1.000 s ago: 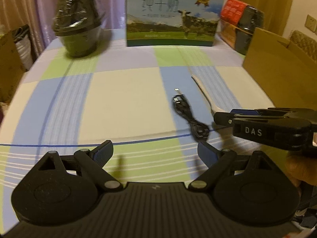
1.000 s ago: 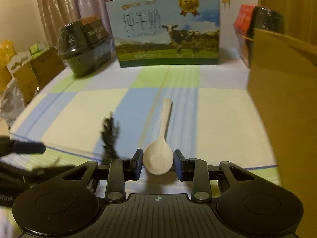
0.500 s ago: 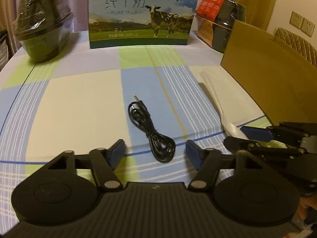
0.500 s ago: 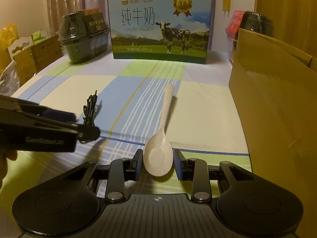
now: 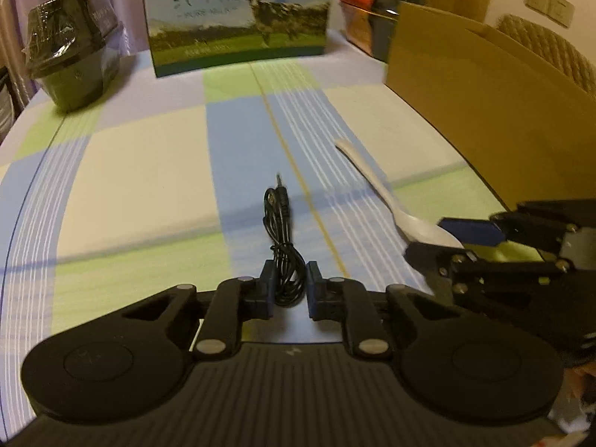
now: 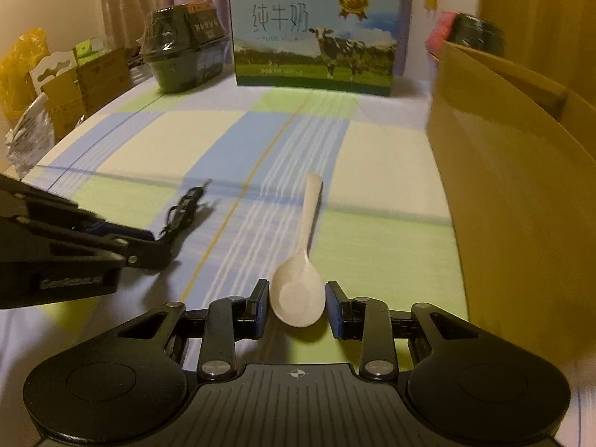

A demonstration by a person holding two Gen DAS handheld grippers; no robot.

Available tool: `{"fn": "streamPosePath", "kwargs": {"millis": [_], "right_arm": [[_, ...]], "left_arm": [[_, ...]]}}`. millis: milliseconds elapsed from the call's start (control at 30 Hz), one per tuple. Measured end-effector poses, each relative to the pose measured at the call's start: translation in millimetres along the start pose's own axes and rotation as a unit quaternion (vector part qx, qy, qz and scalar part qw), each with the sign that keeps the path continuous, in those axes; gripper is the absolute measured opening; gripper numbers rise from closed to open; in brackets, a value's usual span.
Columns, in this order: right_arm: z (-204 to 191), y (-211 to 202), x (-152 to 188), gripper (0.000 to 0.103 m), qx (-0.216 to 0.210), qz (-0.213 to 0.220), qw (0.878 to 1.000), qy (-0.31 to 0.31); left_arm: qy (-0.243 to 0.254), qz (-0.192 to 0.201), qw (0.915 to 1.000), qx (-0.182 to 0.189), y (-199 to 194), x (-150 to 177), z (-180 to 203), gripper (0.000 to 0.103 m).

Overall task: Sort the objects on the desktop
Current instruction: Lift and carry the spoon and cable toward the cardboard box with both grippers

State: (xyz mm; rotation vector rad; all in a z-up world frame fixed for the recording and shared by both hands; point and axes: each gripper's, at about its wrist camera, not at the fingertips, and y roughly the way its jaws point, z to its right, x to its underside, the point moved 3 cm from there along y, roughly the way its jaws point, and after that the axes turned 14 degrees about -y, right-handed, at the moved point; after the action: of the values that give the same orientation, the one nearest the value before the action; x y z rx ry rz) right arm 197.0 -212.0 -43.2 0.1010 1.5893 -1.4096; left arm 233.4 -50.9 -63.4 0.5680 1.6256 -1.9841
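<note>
**Left wrist view: both grippers loaded, cardboard box off to the right**

Left wrist cam: black audio cable [image 5: 285,257], bundled, sits between the pads of the left gripper [image 5: 288,292], jaws clamped on its near loop. Long axis runs straight away from the gripper, plug end pointing toward the milk carton [image 5: 238,18] at the back of the bench [image 5: 141,182]. Pale spoon [image 6: 301,283] is pinched at the bowl by the right gripper [image 6: 297,303], handle pointing fwd along the checked cloth. The two lie roughly parallel, near each other.

Key relation: cardboard box [image 6: 521,193] stands just right of the spoon, so the right hand is the nearer; cable must cross further, prob. second in.

Right wrist cam shows the spoon bowl's seating between the pads; left cam sees only the side of that gripper, with the box's open top edge visible.
</note>
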Motion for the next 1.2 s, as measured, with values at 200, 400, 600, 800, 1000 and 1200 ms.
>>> {"fn": "streamPosePath", "kwargs": {"millis": [200, 400, 600, 800, 1000, 1200], "right_arm": [[-19, -56, 44, 0.029, 0.011, -0.017, 1.0, 0.001], [-43, -99, 79, 0.034, 0.021, -0.007, 1.0, -0.012], [-45, -104, 85, 0.062, 0.016, 0.008, 1.0, 0.011], [-40, -98, 87, 0.062, 0.013, 0.016, 0.999, 0.028], [-34, -94, 88, 0.062, 0.022, 0.026, 0.999, 0.033], [-32, -90, 86, 0.062, 0.018, 0.031, 0.999, 0.035]], "left_arm": [[0.007, -0.016, 0.9998, 0.011, -45, 51, 17, 0.009], [0.025, -0.007, 0.9996, 0.012, -90, 110, 29, 0.01], [0.016, 0.002, 0.9999, -0.005, -103, 132, 24, 0.024], [0.023, 0.019, 0.9995, -0.003, -96, 124, 30, 0.026], [0.015, 0.03, 0.9994, 0.002, -81, 115, 33, 0.031], [0.014, 0.041, 0.9991, -0.006, -75, 110, 33, 0.031]]}}
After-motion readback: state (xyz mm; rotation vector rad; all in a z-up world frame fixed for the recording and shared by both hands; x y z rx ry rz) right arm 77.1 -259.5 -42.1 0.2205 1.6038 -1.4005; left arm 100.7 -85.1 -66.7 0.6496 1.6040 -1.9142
